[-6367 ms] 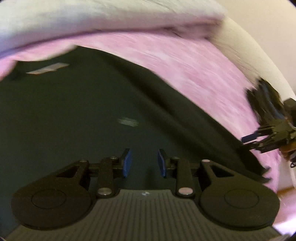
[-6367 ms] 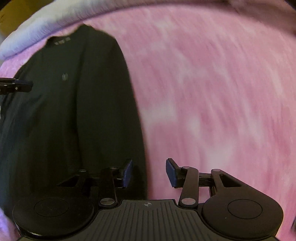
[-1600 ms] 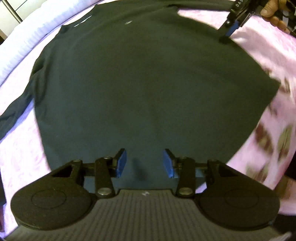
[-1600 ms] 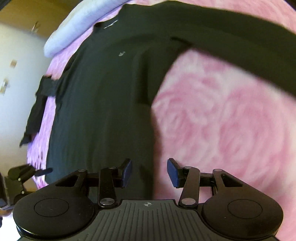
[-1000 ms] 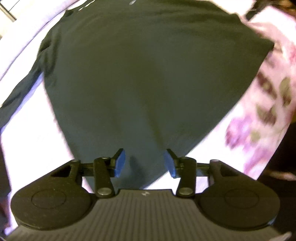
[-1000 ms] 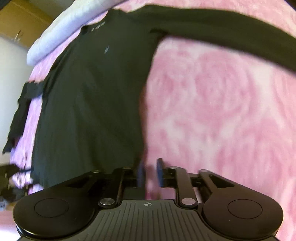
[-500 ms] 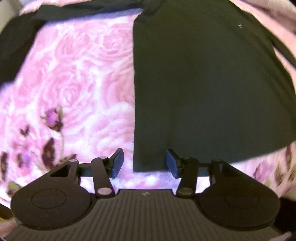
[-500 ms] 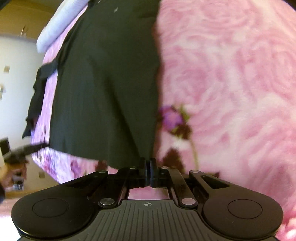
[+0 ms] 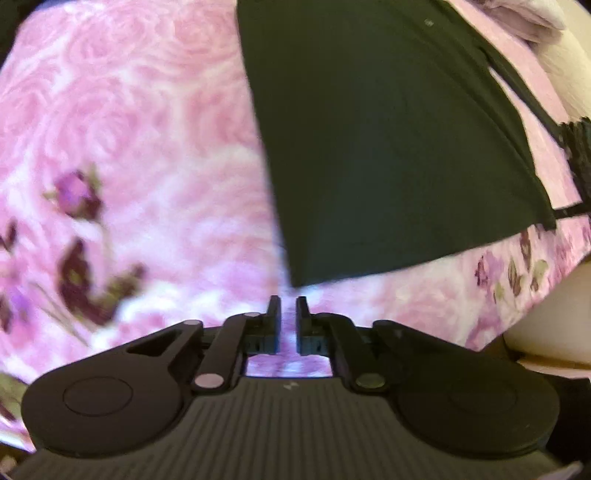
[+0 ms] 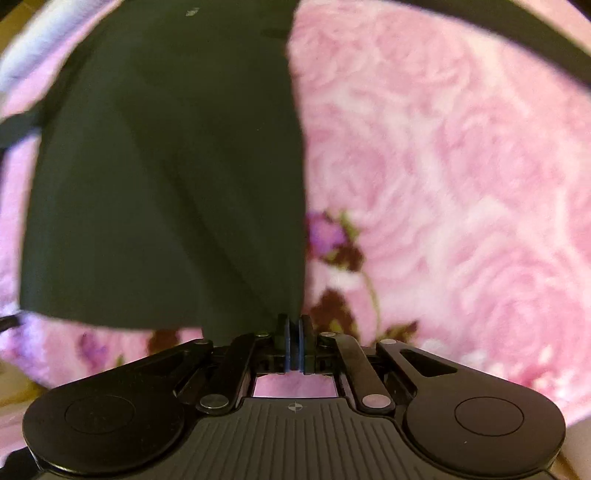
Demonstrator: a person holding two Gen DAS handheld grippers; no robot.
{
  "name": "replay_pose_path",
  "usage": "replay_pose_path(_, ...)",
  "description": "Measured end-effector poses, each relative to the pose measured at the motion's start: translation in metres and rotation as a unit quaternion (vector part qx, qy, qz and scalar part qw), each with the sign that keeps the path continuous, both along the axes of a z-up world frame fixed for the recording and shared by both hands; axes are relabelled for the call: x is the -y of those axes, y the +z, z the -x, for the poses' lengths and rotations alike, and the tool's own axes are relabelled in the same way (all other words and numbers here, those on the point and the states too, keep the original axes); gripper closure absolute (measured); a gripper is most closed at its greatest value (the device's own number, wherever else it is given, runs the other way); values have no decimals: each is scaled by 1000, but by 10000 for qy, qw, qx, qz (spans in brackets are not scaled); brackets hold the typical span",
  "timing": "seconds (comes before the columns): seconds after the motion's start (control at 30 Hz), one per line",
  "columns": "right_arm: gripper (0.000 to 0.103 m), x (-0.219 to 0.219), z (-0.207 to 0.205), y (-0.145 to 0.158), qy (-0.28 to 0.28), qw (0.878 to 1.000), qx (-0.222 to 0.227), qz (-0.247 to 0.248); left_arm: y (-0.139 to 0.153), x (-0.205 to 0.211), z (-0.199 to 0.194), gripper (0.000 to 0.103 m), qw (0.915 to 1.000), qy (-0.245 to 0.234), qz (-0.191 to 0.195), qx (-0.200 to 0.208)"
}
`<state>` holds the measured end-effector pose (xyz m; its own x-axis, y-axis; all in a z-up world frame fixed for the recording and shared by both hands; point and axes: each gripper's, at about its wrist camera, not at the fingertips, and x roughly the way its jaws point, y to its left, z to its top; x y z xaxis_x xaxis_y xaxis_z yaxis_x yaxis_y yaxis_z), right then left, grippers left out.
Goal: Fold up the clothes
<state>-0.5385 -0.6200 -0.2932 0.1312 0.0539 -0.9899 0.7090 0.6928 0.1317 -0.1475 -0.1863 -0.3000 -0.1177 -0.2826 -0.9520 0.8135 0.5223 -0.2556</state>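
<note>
A black long-sleeved shirt (image 9: 388, 140) lies spread flat on a pink rose-patterned blanket (image 9: 129, 129). My left gripper (image 9: 288, 308) sits just short of the shirt's near hem corner, its jaws nearly closed with a narrow gap and nothing between them. In the right wrist view the shirt (image 10: 166, 166) fills the left half, and my right gripper (image 10: 294, 325) is shut on its other hem corner, which is drawn into a pulled fold. The right gripper also shows at the right edge of the left wrist view (image 9: 569, 212), at the shirt's far hem corner.
A white pillow or sheet (image 10: 33, 48) lies beyond the shirt's collar. One sleeve (image 10: 480, 33) stretches across the blanket at the upper right. The blanket's edge drops off to a cream surface (image 9: 554, 314) at the lower right.
My left gripper's jaws have closed from wide open to a narrow gap beside the hem corner. My right gripper stays shut on its hem corner, now closer in.
</note>
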Motion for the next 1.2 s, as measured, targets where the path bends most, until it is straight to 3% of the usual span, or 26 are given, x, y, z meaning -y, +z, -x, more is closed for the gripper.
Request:
replay_pose_path(0.1,86,-22,-33,15,208,9947,-476,886,18,-14,-36,80,9991,-77,74,412)
replay_pose_path(0.23,75,-51,-75,34,203,9950,13,979,35,-20,-85,72,9884,-563,-199,1400)
replay_pose_path(0.3,73,-68,-99,39,369,9942,296,969,43,-16,-108,70,9757,-885,-338,1976)
replay_pose_path(0.4,71,-88,-130,32,631,9916,805,796,53,-6,-140,62,9451,-1469,-602,2856)
replay_pose_path(0.5,70,-108,-161,16,825,9895,1047,564,51,7,-172,61,9037,-2195,-882,3569)
replay_pose_path(0.63,70,-131,-188,11,979,9858,1271,486,32,25,-208,60,8376,-3215,-1177,4256)
replay_pose_path(0.7,70,-141,-200,15,912,9848,1393,490,15,32,-225,60,7997,-3753,-1293,4505)
replay_pose_path(0.83,68,-162,-222,20,729,9851,1456,556,-21,40,-261,60,7143,-4744,-1362,4961)
replay_pose_path(1.0,67,-196,-251,23,287,9892,1143,877,-57,50,-315,58,6381,-5539,-1303,5187)
replay_pose_path(1.07,66,-208,-262,22,15,9905,1021,925,-63,49,-330,50,6267,-5747,-1162,5133)
replay_pose_path(1.1,66,-214,-267,21,-121,9908,960,948,-65,49,-337,50,6291,-5807,-1085,5052)
replay_pose_path(1.13,66,-220,-273,21,-232,9909,909,966,-66,49,-342,52,6360,-5849,-992,4934)
replay_pose_path(1.17,66,-225,-279,20,-301,9909,883,967,-64,51,-348,57,6503,-5833,-906,4782)
replay_pose_path(1.2,66,-231,-286,20,-355,9910,877,948,-60,54,-353,59,6714,-5749,-842,4600)
